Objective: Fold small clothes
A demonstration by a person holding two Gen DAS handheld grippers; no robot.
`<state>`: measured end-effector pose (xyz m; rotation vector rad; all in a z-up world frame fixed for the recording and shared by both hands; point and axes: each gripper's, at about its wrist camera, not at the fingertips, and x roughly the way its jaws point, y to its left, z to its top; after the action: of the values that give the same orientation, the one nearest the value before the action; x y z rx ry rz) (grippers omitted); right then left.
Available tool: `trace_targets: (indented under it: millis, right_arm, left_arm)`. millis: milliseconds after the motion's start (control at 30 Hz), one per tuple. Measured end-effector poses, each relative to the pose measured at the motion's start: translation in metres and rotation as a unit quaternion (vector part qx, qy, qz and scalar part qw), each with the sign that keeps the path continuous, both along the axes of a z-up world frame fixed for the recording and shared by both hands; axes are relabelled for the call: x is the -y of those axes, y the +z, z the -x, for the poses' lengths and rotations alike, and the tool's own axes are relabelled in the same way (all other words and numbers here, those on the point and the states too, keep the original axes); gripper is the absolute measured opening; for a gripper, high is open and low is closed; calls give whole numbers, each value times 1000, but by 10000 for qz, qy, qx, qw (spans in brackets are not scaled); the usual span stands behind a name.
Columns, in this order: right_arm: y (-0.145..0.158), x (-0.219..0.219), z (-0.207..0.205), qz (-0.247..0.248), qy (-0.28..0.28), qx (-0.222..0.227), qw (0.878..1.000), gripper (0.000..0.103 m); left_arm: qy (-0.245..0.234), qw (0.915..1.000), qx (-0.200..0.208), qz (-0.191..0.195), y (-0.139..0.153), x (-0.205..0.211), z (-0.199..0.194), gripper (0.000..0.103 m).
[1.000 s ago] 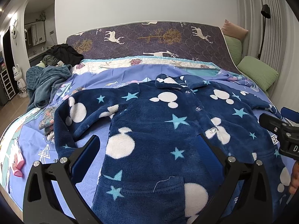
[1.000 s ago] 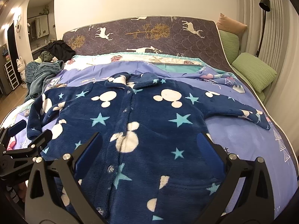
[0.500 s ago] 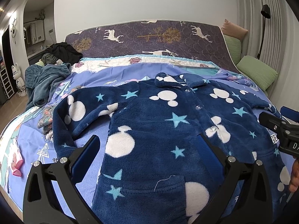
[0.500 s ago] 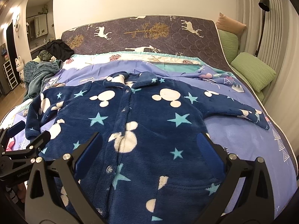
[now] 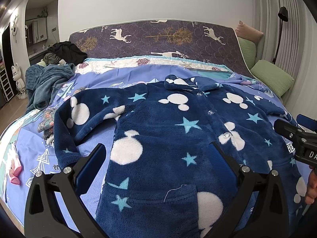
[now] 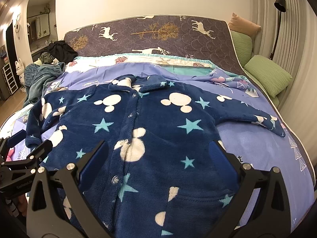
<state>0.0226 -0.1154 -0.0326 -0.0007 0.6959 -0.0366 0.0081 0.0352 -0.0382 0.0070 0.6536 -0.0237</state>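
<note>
A small navy fleece jacket (image 5: 168, 130) with white mouse heads and teal stars lies flat and buttoned on the bed, collar to the far side, both sleeves spread out; it also shows in the right wrist view (image 6: 158, 130). My left gripper (image 5: 156, 164) is open and empty, hovering above the jacket's lower left part. My right gripper (image 6: 156, 158) is open and empty above the lower right part. Each gripper shows at the edge of the other's view: the right one (image 5: 297, 138) and the left one (image 6: 23, 158).
The bed has a lilac sheet (image 6: 253, 142) and a purple deer-print mattress (image 5: 168, 37) leaning behind it. A teal blanket (image 5: 45, 83) and dark clothes (image 5: 67, 51) are heaped at the far left. Green pillows (image 6: 267, 75) and a floor lamp (image 6: 279, 6) stand on the right.
Both grippers have drifted slightly; the jacket sits a little lower and nearer in the views. Nothing was grasped or released.
</note>
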Motion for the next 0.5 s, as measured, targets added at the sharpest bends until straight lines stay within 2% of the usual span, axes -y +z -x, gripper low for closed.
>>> trace_targets:
  millis: [500]
  right_arm:
    - [-5,-3,-5,131,-71,-76,9999,101]
  left_arm:
    - [150,9996,-129,200,-6,-10,-3,102]
